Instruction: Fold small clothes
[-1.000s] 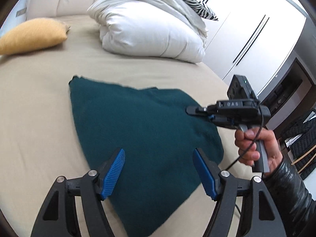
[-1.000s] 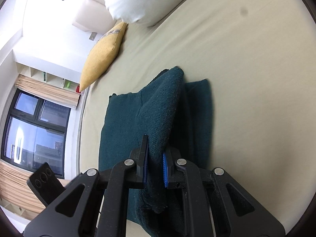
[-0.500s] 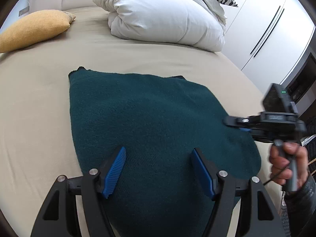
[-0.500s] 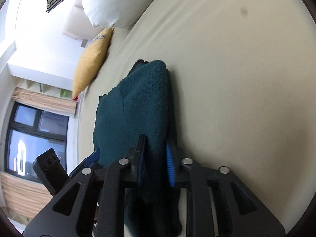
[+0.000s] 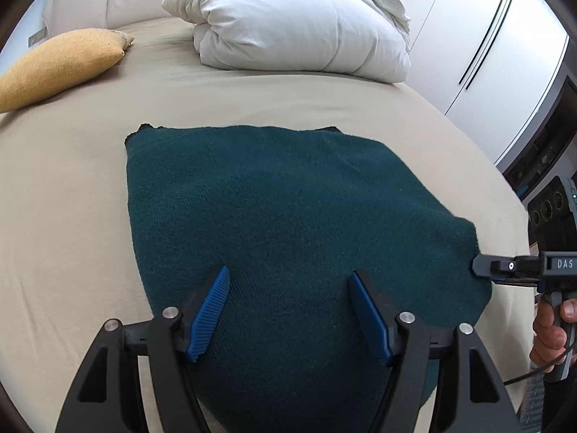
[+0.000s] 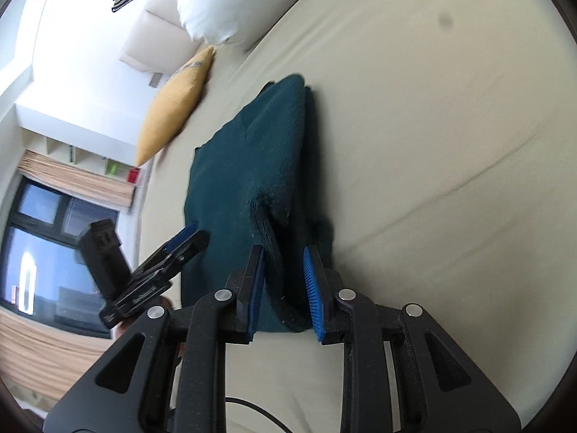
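A folded dark-teal knitted garment lies on the beige-sheeted bed; white wardrobes beyond. Left hand-held gripper released; right hand-held gripper, just opening, straddles its edge unclenched

A: Landmark?
B: Dark green knit garment, flat on the beige bed sheet.
A: Left gripper?
B: Over the garment's near part, jaws spread wide, nothing between the blue pads but cloth below.
A: Right gripper?
B: At the garment's right corner, tip at the edge; contact and jaw gap unclear. Hand on its grip, right of the garment.
A: Beyond it?
B: White duvet behind, yellow cushion behind-left, white wardrobe behind-right.
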`<action>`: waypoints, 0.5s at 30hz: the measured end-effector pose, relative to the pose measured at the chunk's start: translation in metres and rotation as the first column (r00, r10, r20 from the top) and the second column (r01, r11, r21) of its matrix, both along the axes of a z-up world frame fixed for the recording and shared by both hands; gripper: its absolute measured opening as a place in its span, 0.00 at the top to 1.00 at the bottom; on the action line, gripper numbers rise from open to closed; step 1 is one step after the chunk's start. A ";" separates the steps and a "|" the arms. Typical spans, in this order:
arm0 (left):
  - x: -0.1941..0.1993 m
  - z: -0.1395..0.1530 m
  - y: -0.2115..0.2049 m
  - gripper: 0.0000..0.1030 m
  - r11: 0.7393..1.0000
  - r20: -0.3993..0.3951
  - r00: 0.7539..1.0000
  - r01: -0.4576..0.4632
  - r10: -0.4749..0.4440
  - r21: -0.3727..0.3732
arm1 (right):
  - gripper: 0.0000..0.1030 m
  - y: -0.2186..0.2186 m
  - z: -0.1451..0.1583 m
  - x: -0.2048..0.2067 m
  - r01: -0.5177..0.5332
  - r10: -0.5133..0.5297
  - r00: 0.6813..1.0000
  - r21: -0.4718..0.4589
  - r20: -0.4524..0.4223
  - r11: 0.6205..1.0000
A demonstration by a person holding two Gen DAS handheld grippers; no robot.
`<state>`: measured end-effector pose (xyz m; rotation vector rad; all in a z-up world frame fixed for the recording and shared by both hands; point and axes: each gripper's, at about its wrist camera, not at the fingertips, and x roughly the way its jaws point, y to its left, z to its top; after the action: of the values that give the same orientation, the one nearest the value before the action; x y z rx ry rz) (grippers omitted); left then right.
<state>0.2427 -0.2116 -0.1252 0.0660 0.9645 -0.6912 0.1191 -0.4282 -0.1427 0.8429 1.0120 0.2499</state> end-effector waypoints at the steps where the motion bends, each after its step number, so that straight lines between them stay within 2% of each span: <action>1: 0.000 -0.001 -0.001 0.32 1.000 0.004 1.000 0.002 -0.002 0.005 | 0.80 0.006 -0.002 0.001 -0.024 0.024 1.000 -0.018 -0.005 1.000; 3: 0.000 -0.003 0.001 0.31 1.000 0.008 1.000 0.004 -0.004 0.003 | 0.90 0.014 -0.010 0.006 -0.050 0.050 0.999 -0.027 -0.020 0.998; 4: 0.000 -0.004 0.003 0.32 1.000 0.009 1.000 0.009 -0.009 -0.002 | 0.91 0.014 -0.019 0.005 -0.042 0.043 0.998 0.006 -0.038 0.999; 7: 0.000 -0.007 0.008 0.32 0.999 0.005 1.000 0.028 -0.028 -0.018 | 0.96 0.000 -0.047 -0.002 0.023 -0.013 0.998 0.159 -0.060 0.987; 9: 0.000 -0.007 0.009 0.32 0.999 0.004 0.999 0.034 -0.034 -0.017 | 0.98 -0.012 -0.070 -0.009 0.075 -0.058 0.996 0.297 -0.064 0.952; 10: -0.001 -0.008 0.008 0.32 0.999 0.009 0.999 0.036 -0.036 -0.013 | 0.98 -0.015 -0.076 -0.013 0.085 -0.071 0.996 0.336 -0.056 0.938; 13: -0.003 -0.007 0.010 0.32 0.999 0.016 0.999 0.037 -0.036 -0.019 | 0.97 -0.012 -0.068 -0.016 0.071 -0.059 0.997 0.294 -0.049 0.953; 15: -0.003 -0.004 0.012 0.32 0.999 0.015 0.999 0.034 -0.033 -0.029 | 0.91 -0.005 -0.047 -0.015 0.044 -0.037 0.998 0.182 -0.044 0.982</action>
<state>0.2393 -0.1991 -0.1292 0.0611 0.9407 -0.7347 0.1043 -0.4328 -0.1901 1.0380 1.0193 0.2953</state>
